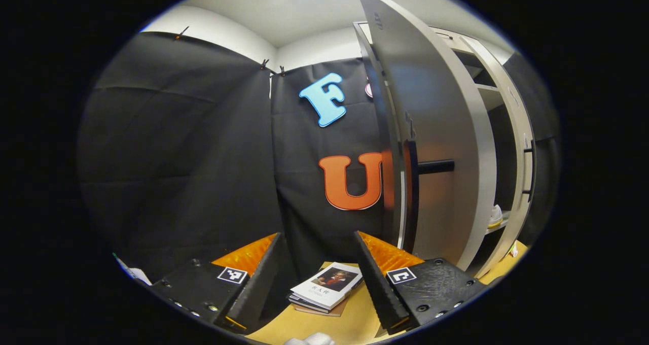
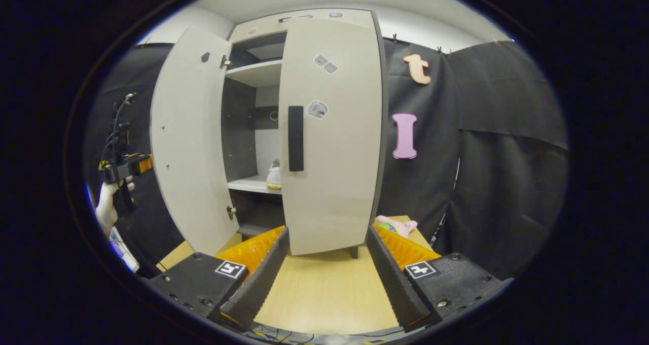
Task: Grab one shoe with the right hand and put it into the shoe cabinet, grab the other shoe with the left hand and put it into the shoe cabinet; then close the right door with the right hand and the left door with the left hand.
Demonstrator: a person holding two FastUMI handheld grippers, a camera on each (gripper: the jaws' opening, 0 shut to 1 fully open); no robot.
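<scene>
Black cloth [image 2: 502, 147] hangs as the booth's wall on clips, with a white wall [image 1: 223, 33] and a pale ceiling [image 1: 284, 10] above it, where a bright panel at the top edge may be a lamp. The light wooden worktop [image 2: 324, 289] runs up to the cloth. A small stack of books [image 1: 327, 289] lies on it.

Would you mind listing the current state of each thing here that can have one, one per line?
Right door: closed or nearly so.
Left door: swung wide open.
Shoe: resting on a cabinet shelf.
Left gripper: open, holding nothing.
Right gripper: open, holding nothing.
Books: closed, stacked on the table.
</scene>
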